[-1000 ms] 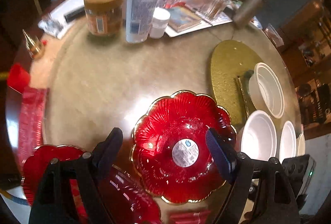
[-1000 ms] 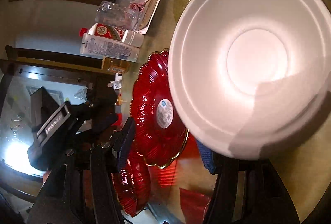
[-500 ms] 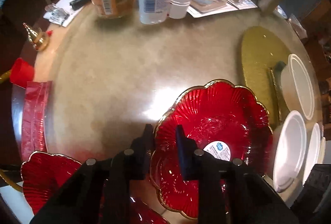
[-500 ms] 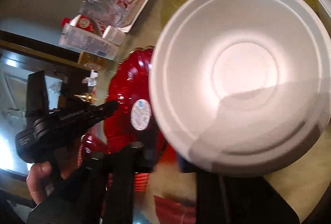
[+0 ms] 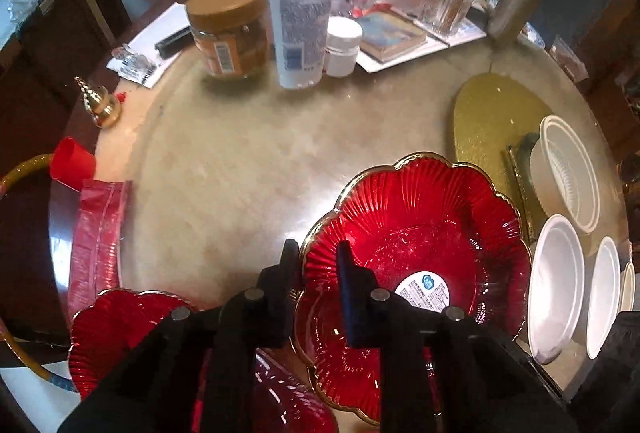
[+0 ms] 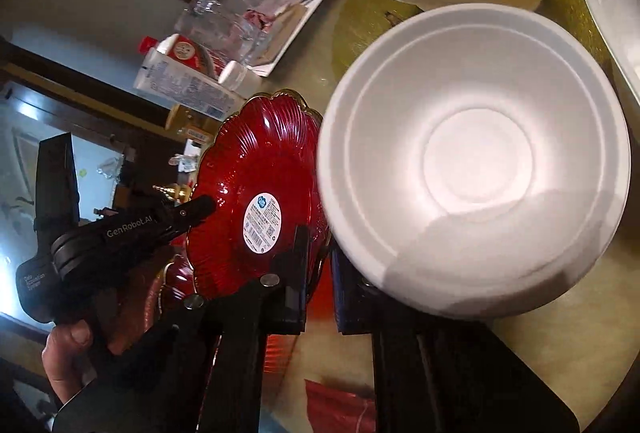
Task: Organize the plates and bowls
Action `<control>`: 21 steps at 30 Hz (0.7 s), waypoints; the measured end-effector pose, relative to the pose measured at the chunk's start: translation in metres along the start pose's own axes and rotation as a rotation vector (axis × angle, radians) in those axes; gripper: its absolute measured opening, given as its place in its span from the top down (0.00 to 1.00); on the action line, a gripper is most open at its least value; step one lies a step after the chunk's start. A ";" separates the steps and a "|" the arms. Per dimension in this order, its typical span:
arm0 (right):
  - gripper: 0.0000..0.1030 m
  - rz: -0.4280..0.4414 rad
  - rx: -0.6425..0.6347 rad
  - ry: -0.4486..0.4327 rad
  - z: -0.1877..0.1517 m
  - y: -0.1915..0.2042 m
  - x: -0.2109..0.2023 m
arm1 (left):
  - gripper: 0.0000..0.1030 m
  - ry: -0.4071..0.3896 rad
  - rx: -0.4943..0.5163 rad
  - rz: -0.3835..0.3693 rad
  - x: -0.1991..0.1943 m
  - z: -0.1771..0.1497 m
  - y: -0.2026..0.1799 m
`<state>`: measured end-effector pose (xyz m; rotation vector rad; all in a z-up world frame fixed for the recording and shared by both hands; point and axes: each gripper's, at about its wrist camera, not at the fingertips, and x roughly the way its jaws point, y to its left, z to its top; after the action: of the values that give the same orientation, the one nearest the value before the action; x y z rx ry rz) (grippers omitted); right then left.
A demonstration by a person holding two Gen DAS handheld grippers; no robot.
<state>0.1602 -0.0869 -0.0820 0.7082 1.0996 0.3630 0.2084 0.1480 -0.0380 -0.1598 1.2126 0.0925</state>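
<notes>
left wrist: left gripper (image 5: 316,261) pinches the near-left rim of the red plate (image 5: 416,273), a scalloped, ribbed, gold-edged glass dish on the table (image 5: 240,169), label up | right wrist: right gripper (image 6: 320,253) clamps the near-left rim of the smooth round white bowl (image 6: 476,161), just beside that plate, mouth facing the camera

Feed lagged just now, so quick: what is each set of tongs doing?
Left tongs: shut on the rim of the red plate.
Right tongs: shut on the rim of the white bowl.
</notes>
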 end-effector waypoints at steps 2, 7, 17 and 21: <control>0.91 0.006 -0.011 -0.010 0.000 0.005 -0.002 | 0.84 -0.006 -0.006 -0.006 -0.004 -0.002 0.004; 0.91 0.019 -0.033 -0.017 -0.004 0.016 -0.006 | 0.85 -0.043 -0.018 -0.012 -0.017 -0.003 0.009; 0.91 0.044 -0.098 -0.037 -0.017 0.044 -0.016 | 0.88 -0.133 -0.042 -0.022 -0.056 -0.025 0.030; 0.91 0.056 -0.139 -0.035 -0.026 0.059 -0.019 | 0.88 -0.161 -0.070 -0.029 -0.068 -0.034 0.044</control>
<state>0.1329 -0.0464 -0.0364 0.6209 1.0125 0.4681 0.1460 0.1864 0.0106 -0.2273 1.0470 0.1202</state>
